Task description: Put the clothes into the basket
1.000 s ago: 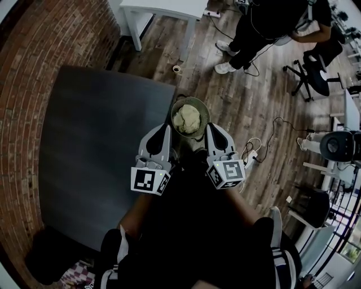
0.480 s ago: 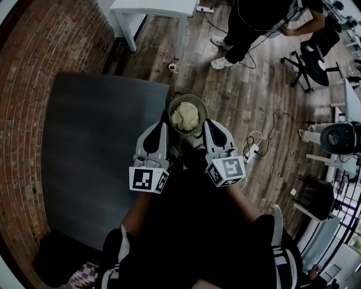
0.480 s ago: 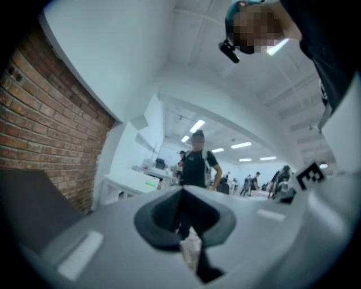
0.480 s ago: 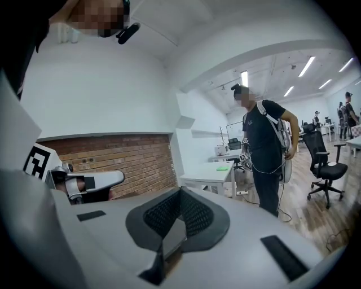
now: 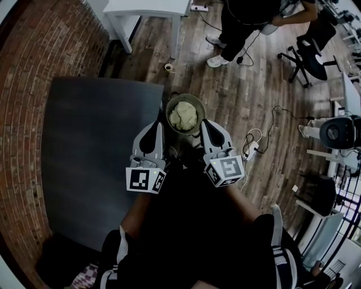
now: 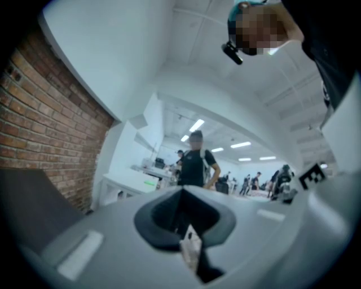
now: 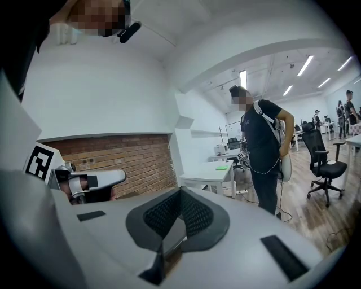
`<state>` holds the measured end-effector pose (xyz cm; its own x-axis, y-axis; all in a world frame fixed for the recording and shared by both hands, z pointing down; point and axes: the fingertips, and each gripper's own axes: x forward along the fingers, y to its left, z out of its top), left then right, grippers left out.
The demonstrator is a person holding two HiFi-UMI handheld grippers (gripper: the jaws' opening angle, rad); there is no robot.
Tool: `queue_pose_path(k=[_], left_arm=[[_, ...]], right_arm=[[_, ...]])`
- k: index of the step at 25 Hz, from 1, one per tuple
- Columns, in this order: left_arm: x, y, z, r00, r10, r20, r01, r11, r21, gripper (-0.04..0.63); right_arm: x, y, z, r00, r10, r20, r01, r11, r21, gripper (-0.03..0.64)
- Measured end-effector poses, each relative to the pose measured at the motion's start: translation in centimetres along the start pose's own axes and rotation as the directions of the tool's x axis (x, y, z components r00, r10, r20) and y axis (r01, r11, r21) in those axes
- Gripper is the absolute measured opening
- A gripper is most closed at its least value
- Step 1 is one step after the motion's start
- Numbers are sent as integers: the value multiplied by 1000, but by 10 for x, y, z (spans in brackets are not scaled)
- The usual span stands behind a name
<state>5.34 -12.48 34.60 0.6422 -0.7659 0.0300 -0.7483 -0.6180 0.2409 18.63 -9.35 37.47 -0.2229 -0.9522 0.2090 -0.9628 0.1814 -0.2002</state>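
**Clothes** (image 5: 184, 115): one pale cream bundle, crumpled, lying inside the basket and filling most of its opening.

**Basket** (image 5: 199, 104): round, with a dull green rim. It stands on the wooden floor (image 5: 248, 96), just beside the near corner of the table top. In the head view it sits between the tips of the two grippers and just beyond them.

**Left gripper** (image 5: 158, 125): grey body, held by the person, pointing toward the basket. Its own view shows the jaws closed together with nothing gripped between them. The marker cube (image 5: 145, 179) is at its rear.

**Right gripper** (image 5: 204, 124): same build, held alongside the left one with a gap between them. The jaws are fully closed and empty, with the textured pads meeting at the tip. The second marker cube (image 5: 225, 170) is at its rear.

**Table top** (image 5: 96, 147): dark grey and flat, to the left of the basket.

**Brick wall** (image 5: 34, 62): red-brown, running along the far side of the table top.

**White table** (image 5: 148, 7): at the upper edge of the head view, well apart from the basket.

**Standing person** (image 5: 242, 22): dark clothing and white shoes, on the floor beyond the basket.

**Office chair** (image 5: 307, 48): black, on castors, just beside that person.

**Cable** (image 5: 251, 148): a white coil on the floor to the right of the right gripper.
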Motion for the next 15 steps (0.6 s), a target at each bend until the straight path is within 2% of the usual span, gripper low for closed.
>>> queue_pose_path(k=[15], left_arm=[[0, -6, -3, 1000, -22, -6, 22, 1000, 10, 3]], right_arm=[[5, -3, 2, 1000, 0, 7, 0, 1000, -6, 5]])
